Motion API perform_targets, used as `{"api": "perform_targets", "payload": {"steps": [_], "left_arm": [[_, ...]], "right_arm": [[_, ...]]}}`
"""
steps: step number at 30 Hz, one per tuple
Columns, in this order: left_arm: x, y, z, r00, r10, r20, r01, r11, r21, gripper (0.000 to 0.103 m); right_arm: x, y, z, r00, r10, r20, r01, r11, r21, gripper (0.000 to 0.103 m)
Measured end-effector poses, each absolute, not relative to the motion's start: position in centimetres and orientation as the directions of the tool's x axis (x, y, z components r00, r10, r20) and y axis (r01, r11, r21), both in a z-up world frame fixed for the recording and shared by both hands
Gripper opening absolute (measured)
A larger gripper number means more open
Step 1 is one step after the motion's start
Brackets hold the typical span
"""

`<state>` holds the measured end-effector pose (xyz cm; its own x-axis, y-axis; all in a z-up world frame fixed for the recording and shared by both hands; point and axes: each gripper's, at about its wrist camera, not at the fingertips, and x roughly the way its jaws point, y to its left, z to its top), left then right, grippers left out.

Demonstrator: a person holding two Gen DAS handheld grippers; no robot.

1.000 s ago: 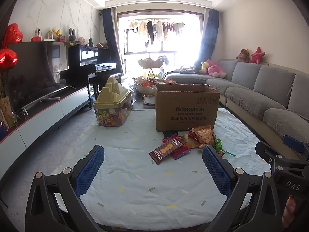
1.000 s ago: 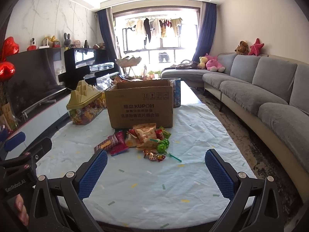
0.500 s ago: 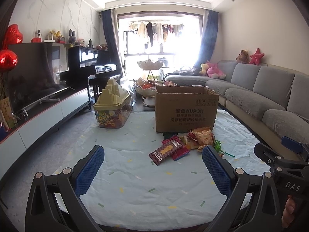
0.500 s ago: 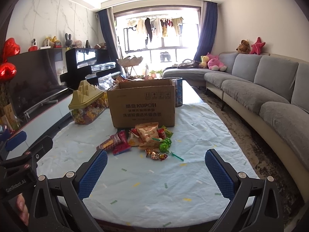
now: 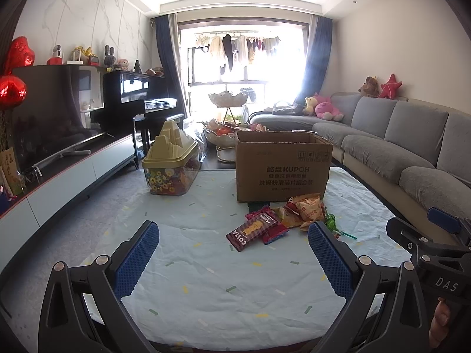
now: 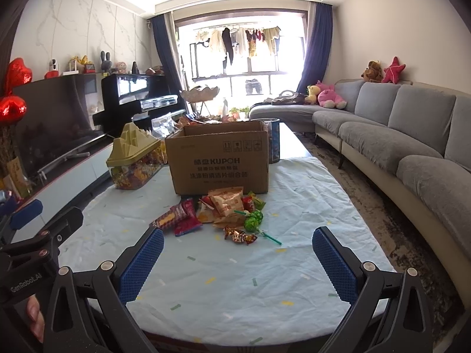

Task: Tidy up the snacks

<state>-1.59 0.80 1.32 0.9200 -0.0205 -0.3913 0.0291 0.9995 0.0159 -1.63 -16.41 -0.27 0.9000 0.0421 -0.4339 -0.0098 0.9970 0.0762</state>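
The table (image 5: 206, 279) in its pale cloth fills the lower frame, cardboard box (image 5: 284, 166) at centre, snack pile (image 6: 217, 210) touching its front. Left gripper (image 5: 234, 254) low in frame, fingers spread wide, holding nothing; right gripper (image 6: 238, 260) likewise wide and empty, near the wrapped candy (image 6: 240, 236).

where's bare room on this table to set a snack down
The near half of the tablecloth is bare, from the snack pile back to both open grippers. Another free strip lies right of the pile, toward the sofa-side edge. It is crowded just in front of the cardboard box, and between the box and the toy tub.
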Motion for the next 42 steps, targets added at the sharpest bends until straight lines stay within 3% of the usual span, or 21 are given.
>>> {"api": "perform_targets", "payload": {"steps": [29,42], "left_arm": [[-1.4,1.0,0.7,0.922,-0.032,-0.385,0.043,0.999,0.02,0.103],[2.2,0.6,-1.9,0.926,-0.059,-0.373,0.117,0.984,0.135,0.102]], "right_arm": [[-1.2,-15.7,-0.8,0.9,0.045,-0.433,-0.025,0.998,0.051,0.102],[2.9,-14.5,-3.1,0.879,0.053,-0.474,-0.065,0.998,-0.008,0.102]]}}
